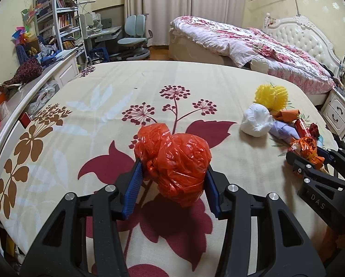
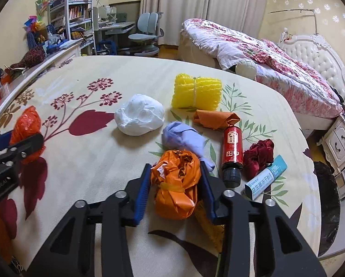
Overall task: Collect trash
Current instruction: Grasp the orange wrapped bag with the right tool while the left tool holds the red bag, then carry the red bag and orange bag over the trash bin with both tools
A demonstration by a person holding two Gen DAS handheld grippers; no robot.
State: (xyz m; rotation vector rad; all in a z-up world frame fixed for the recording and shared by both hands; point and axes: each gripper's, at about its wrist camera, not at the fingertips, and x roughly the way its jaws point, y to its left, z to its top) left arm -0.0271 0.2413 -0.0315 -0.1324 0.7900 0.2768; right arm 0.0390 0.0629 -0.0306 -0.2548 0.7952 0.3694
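Note:
My left gripper (image 1: 172, 164) is shut on a crumpled red plastic bag (image 1: 174, 161), held just above the floral sheet; it also shows at the left of the right wrist view (image 2: 26, 124). My right gripper (image 2: 174, 168) is shut on an orange plastic bag (image 2: 176, 182), also seen in the left wrist view (image 1: 307, 150). Other trash lies on the sheet: a white wad (image 2: 139, 117), yellow foam netting (image 2: 196, 92), a folded orange wrapper (image 2: 215, 118), a lilac wad (image 2: 184, 139), a red bottle (image 2: 232, 152), a dark red wad (image 2: 259, 155) and a blue-white box (image 2: 266, 177).
The floral sheet (image 1: 103, 115) covers a wide flat surface. A cluttered white counter (image 1: 22, 97) runs along its left edge. A bed (image 1: 253, 46) with a pink quilt, a desk chair (image 1: 133, 39) and bookshelves (image 1: 57, 18) stand behind. A dark bin rim (image 2: 327, 196) is at the right.

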